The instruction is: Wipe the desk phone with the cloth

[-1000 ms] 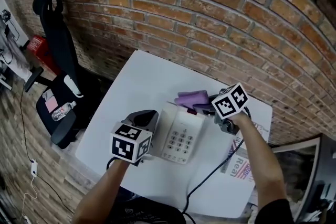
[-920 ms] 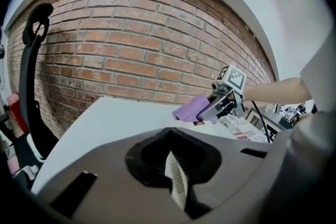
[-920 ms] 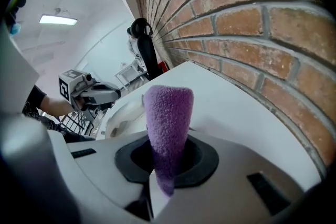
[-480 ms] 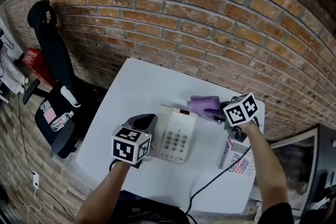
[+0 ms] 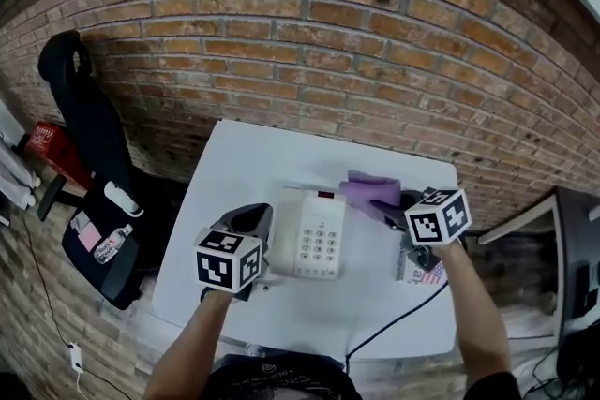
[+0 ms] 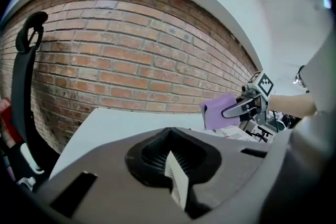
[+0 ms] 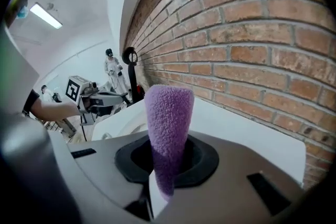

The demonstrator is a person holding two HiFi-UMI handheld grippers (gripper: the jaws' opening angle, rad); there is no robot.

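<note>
The white desk phone (image 5: 314, 242) lies keypad-up in the middle of the white table (image 5: 248, 155). My right gripper (image 5: 389, 201) is shut on a purple cloth (image 5: 368, 189), held just off the phone's far right corner. In the right gripper view the cloth (image 7: 168, 123) sticks up from between the jaws of my right gripper (image 7: 165, 165). My left gripper (image 5: 251, 218) sits at the phone's left side, jaws together with nothing seen between them. The left gripper view shows its own shut tips (image 6: 170, 152), with the cloth (image 6: 218, 111) and the right gripper (image 6: 236, 109) beyond.
A brick wall (image 5: 375, 42) runs behind the table. A black office chair (image 5: 89, 131) stands to the left. A printed paper (image 5: 422, 274) and a black cable (image 5: 389, 325) lie at the table's right front. A dark monitor (image 5: 574, 267) is at the far right.
The right gripper has carried the cloth from over the phone's top end to the right of it. The left gripper has stayed at the phone's left side. The head view has shifted.
</note>
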